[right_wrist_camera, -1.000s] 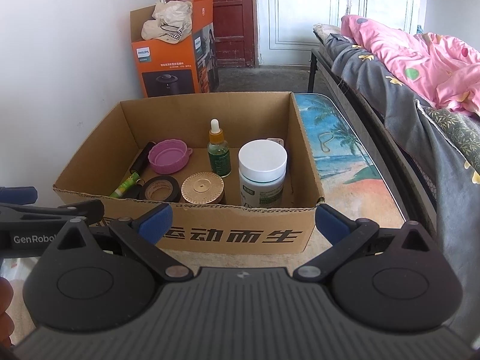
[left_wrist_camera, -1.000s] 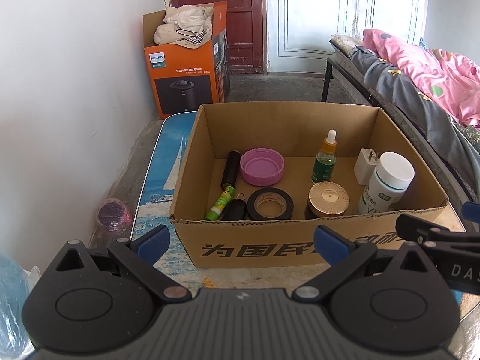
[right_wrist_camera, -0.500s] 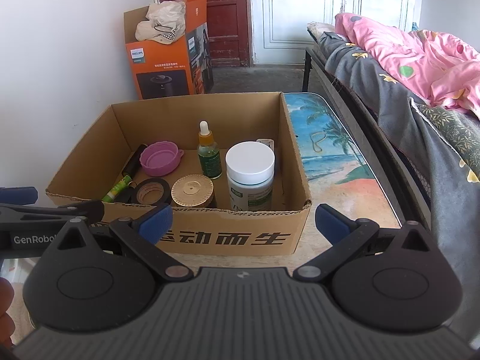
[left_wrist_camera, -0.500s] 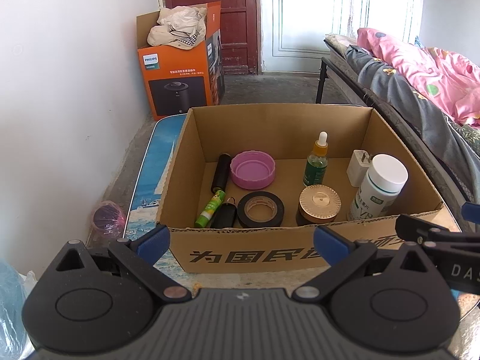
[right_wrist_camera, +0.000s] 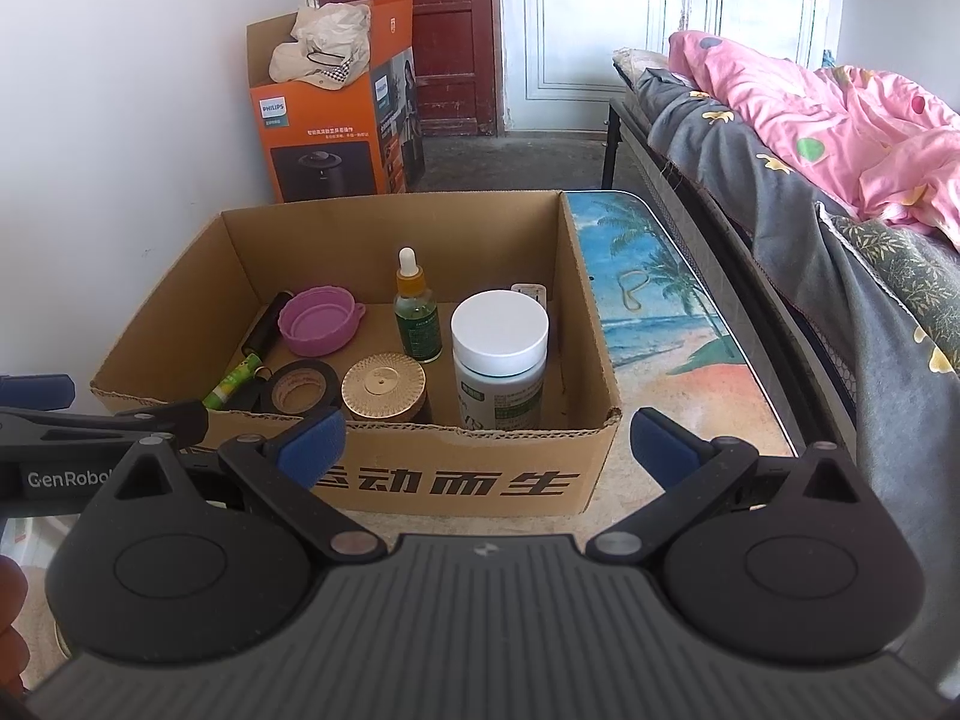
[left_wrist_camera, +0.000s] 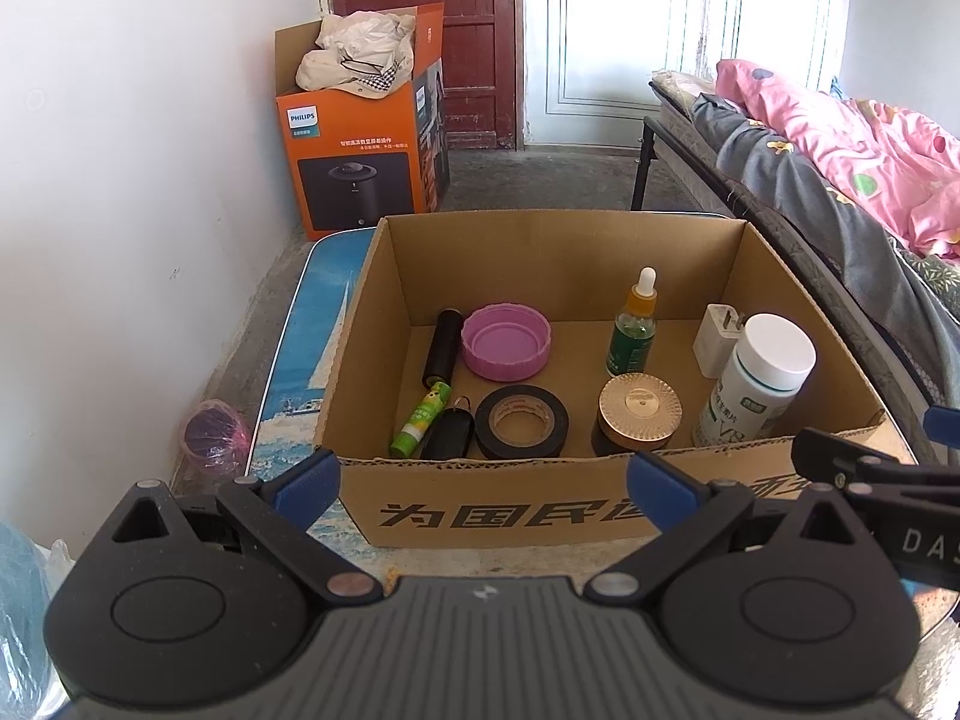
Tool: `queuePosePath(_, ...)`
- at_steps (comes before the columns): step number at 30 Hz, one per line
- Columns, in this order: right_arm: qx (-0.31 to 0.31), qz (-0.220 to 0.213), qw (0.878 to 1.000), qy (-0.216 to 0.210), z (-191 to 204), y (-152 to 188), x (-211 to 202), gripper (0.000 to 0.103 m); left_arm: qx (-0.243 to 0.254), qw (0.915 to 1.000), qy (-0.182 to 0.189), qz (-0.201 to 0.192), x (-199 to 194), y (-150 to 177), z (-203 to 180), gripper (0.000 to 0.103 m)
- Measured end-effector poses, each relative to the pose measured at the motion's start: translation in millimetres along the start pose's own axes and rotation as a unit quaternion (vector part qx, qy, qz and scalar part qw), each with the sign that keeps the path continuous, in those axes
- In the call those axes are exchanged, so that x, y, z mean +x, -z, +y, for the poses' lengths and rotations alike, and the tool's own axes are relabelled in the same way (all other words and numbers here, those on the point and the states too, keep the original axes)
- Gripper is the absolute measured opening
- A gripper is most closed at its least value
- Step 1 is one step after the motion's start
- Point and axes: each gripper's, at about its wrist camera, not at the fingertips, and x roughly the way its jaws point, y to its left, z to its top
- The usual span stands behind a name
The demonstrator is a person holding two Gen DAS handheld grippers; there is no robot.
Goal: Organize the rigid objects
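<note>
Cardboard fills the middle of both views: an open carton (left_wrist_camera: pixel 510 510) sits on a tabletop (right_wrist_camera: pixel 660 324) printed with a beach scene, and every small item lies inside it. At the left of the left wrist view, a pink-wrapped cup (left_wrist_camera: pixel 216 438) stands on the floor by the white wall, and in the upper left an orange appliance box (left_wrist_camera: pixel 354 174) holds crumpled cloth. Inside the carton, from its left wall rightward: a black cylinder (left_wrist_camera: pixel 443 345) lying down, a green stick (left_wrist_camera: pixel 420 417) below it, a small black fob (left_wrist_camera: pixel 447 435) just beside that, a purple lid (left_wrist_camera: pixel 505 341) turned open side up, a black tape roll (left_wrist_camera: pixel 521 421) lying flat, a gold-topped jar (left_wrist_camera: pixel 639 414), a green dropper bottle (left_wrist_camera: pixel 633 336) standing upright behind it, a white charger plug (left_wrist_camera: pixel 717 339), and a white-capped pill bottle (left_wrist_camera: pixel 759 384) upright near the right wall. Lower centre of the left wrist view, the left tongs (left_wrist_camera: pixel 483 486) are spread wide with nothing between them, in front of the carton's near wall. Lower centre of the right wrist view, the right tongs (right_wrist_camera: pixel 486 447) are likewise spread apart and empty, short of the carton. Right of the frame, a bed (right_wrist_camera: pixel 810 138) carries a pink quilt.
</note>
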Motion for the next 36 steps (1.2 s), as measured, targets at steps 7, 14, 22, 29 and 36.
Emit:
queuePosePath(7,0.0,0.003,1.0,0.0,0.9,0.5,0.2,0.102,-0.003,1.0,0.001,0.005,1.0,0.8,1.5,0.102)
queuePosePath(14,-0.002,0.008,1.0,0.0,1.4,2.5,1.9,0.102,-0.007,0.9999,0.003,0.013,3.7,3.8,2.9,0.102)
queuePosePath(22,-0.004,0.012,1.0,-0.001,1.1,4.7,4.3,0.102,-0.009,0.9998,0.001,0.018,4.3,6.9,3.4,0.102)
queuePosePath(29,-0.004,0.013,1.0,-0.001,1.9,6.6,4.7,0.102,-0.01,0.9997,0.001,0.02,4.1,7.8,3.1,0.102)
queuePosePath(36,-0.004,0.013,1.0,0.0,2.0,6.9,4.7,0.102,-0.011,0.9997,0.001,0.021,4.1,8.3,2.8,0.102)
